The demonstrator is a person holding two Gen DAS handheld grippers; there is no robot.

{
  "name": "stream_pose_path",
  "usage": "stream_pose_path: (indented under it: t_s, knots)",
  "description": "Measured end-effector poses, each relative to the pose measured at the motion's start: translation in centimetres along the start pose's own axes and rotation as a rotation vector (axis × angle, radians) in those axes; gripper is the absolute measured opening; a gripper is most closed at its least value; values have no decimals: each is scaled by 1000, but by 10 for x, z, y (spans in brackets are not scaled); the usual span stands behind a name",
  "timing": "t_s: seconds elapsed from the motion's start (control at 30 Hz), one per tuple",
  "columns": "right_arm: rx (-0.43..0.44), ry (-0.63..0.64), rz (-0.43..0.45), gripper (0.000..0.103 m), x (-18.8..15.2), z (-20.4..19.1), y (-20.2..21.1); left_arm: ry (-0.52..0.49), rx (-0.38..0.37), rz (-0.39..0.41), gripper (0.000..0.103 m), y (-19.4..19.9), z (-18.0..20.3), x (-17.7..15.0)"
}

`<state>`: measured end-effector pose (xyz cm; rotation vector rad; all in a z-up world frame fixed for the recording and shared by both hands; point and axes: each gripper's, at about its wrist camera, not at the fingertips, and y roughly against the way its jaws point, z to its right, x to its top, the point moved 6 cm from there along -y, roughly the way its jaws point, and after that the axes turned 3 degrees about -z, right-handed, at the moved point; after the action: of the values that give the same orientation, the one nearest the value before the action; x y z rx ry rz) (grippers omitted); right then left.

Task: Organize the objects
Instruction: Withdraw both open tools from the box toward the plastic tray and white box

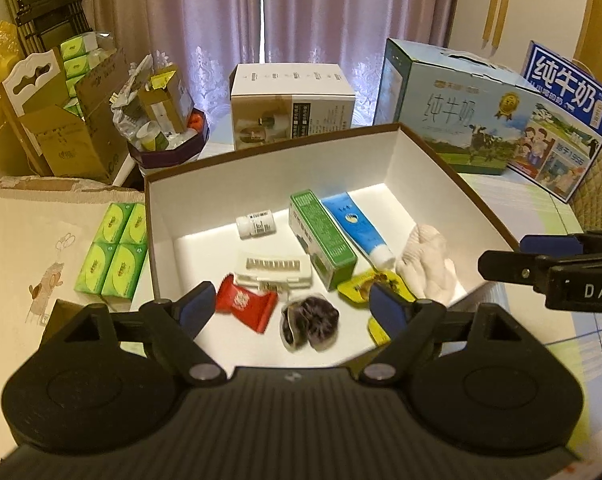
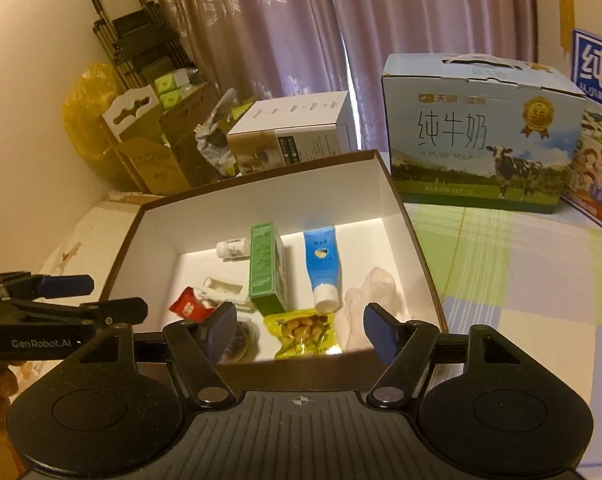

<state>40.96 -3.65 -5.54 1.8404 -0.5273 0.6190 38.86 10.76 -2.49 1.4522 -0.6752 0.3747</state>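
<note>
The open box [image 1: 453, 168] is matt white card inside with a dark brown outer skin. In it, the blue tube [image 1: 355, 224] is smooth, glossy plastic, the green carton [image 1: 321, 236] satin printed card, the yellow snack pouch [image 2: 303, 332] shiny film, and the white sock [image 1: 425, 260] nubbly knitted cloth.
</note>
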Motion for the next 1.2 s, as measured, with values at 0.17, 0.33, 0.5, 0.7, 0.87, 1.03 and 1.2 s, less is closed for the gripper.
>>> stream_pose_path:
  t_s: [0.17,0.33,0.5,0.7,0.87,1.03,1.2]
  knots:
    - [7,-6,2,68,-15,-4,16,11,-4,-5,81,15,4,-17]
    - [20,-21,1,68,-31,-9,31,16,-6,-11,81,28,9,-33]
    - [22,-23,5,68,-45,-11,46,22,-8,-18,81,42,15,-49]
    - [20,-21,5,68,-64,-10,61,26,-8,-34,81,54,25,-67]
    - [20,-24,-2,68,-80,-8,73,25,-7,-41,81,62,33,-81]
    - [12,-28,-12,68,-98,-3,83,18,-12,-48,81,69,44,-92]
    - [14,-38,-28,68,-115,1,93,8,-20,-58,81,75,54,-102]
